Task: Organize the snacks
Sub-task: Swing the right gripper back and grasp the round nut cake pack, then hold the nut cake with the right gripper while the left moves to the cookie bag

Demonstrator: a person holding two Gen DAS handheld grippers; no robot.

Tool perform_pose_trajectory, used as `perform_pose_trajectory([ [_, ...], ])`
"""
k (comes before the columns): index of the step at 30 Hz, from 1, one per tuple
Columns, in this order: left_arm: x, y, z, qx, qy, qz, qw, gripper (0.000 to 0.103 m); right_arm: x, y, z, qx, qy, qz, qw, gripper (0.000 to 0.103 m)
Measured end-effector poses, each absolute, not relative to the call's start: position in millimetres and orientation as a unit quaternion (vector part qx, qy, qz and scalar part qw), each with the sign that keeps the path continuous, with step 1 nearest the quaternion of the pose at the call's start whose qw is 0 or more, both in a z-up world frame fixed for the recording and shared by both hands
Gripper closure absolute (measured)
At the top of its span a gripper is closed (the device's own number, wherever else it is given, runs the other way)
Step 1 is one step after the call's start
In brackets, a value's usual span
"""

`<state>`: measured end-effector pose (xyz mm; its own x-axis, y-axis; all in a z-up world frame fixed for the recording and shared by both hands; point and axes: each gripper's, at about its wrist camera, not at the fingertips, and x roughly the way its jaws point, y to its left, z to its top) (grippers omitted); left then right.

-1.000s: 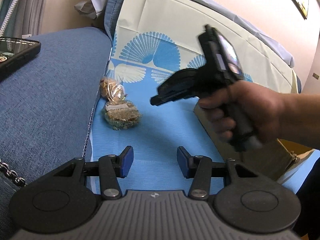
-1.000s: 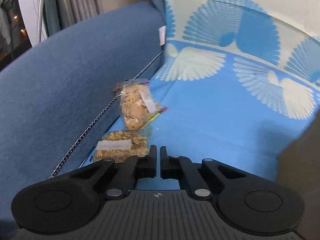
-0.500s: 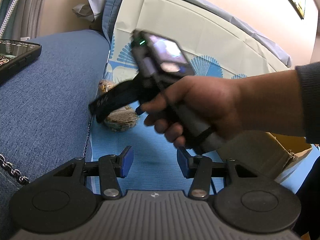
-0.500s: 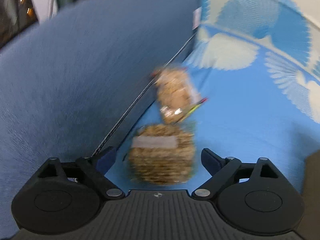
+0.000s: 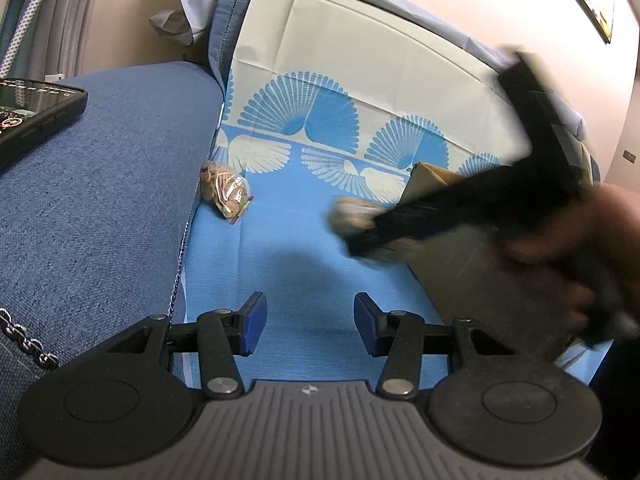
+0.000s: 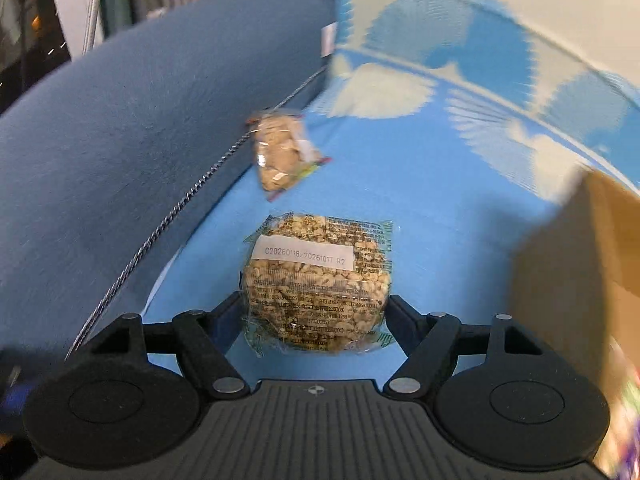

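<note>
My right gripper (image 6: 316, 320) is shut on a round puffed-grain snack pack (image 6: 318, 280) with a white date label and holds it above the blue sheet. In the left wrist view the right gripper (image 5: 360, 232) is blurred, carrying the pack (image 5: 352, 212) beside the cardboard box (image 5: 460, 248). A second clear bag of biscuits (image 5: 224, 196) lies on the sheet against the sofa arm; it also shows in the right wrist view (image 6: 280, 152). My left gripper (image 5: 306, 324) is open and empty, low over the sheet.
A blue sofa arm (image 5: 100, 184) rises on the left with a black phone (image 5: 28, 108) on top. A metal chain (image 5: 178, 264) runs along its edge. The cardboard box (image 6: 580, 280) stands at the right. A fan-patterned cloth (image 5: 340, 92) covers the backrest.
My right gripper closed on the round snack pack, lifted it off the sheet and swung right toward the box. The biscuit bag stayed put. My left gripper held still.
</note>
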<state>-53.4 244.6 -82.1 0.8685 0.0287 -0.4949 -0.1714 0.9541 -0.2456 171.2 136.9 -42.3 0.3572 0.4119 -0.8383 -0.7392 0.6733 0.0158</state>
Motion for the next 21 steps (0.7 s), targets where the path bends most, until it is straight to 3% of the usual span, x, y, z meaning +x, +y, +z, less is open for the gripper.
perform_pose_trajectory([
  [8,-54,243,-81,-0.14,0.253,0.066,0.955,0.051,111,70,-9,-0.145,0.409,0.348,0.831,0.026],
  [21,-39,245,-78,-0.141,0.275,0.119,0.944,0.061,90,72,-66,-0.127,0.428,0.339,0.828,0.026],
])
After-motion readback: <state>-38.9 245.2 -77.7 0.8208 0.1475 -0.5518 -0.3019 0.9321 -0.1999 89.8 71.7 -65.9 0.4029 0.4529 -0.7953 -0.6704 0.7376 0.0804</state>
